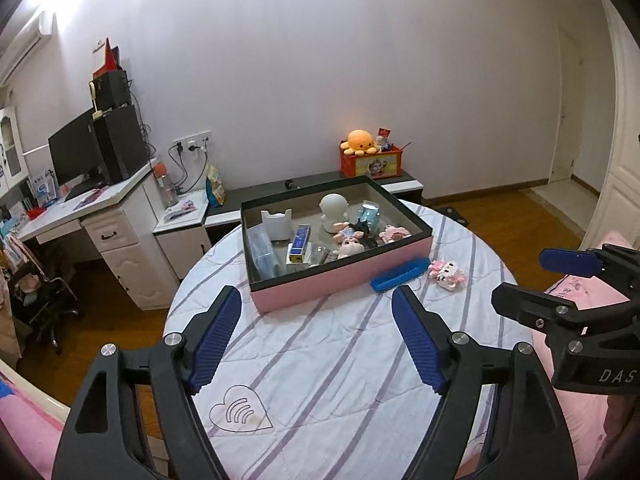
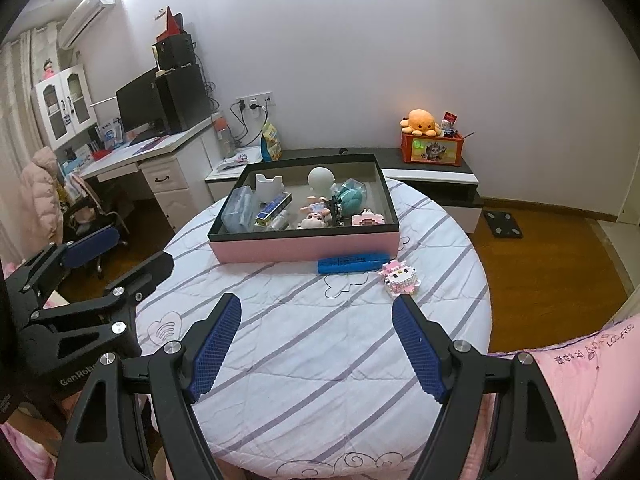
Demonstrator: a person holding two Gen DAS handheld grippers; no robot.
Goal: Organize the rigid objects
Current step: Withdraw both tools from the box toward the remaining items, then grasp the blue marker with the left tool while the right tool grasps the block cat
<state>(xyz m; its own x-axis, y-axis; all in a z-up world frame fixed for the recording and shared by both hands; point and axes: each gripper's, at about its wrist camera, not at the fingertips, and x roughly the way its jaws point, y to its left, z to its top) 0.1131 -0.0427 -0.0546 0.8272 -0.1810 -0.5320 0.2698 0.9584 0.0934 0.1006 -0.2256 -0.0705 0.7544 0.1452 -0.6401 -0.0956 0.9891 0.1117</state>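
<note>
Left wrist view: left claw [image 1: 316,300] spread, empty, above the striped tabletop [image 1: 320,360]; blue marker [image 1: 399,274] lies against the pink box [image 1: 340,276].

Right wrist view: right claw [image 2: 317,306] spread; block toy [image 2: 400,278] could crumble if squeezed hard.

An orange octopus plush [image 2: 421,121] sits on top of an orange picture box [image 2: 433,150], which stands on a low dark-topped cabinet [image 2: 436,174] against the wall. To the left, a white counter [image 1: 102,200] carries a black monitor [image 1: 74,151] and a black computer tower [image 1: 120,142]. An air conditioner [image 2: 86,12] hangs high on the wall, and a black scale [image 2: 502,224] lies on the wood floor [image 2: 548,276].
</note>
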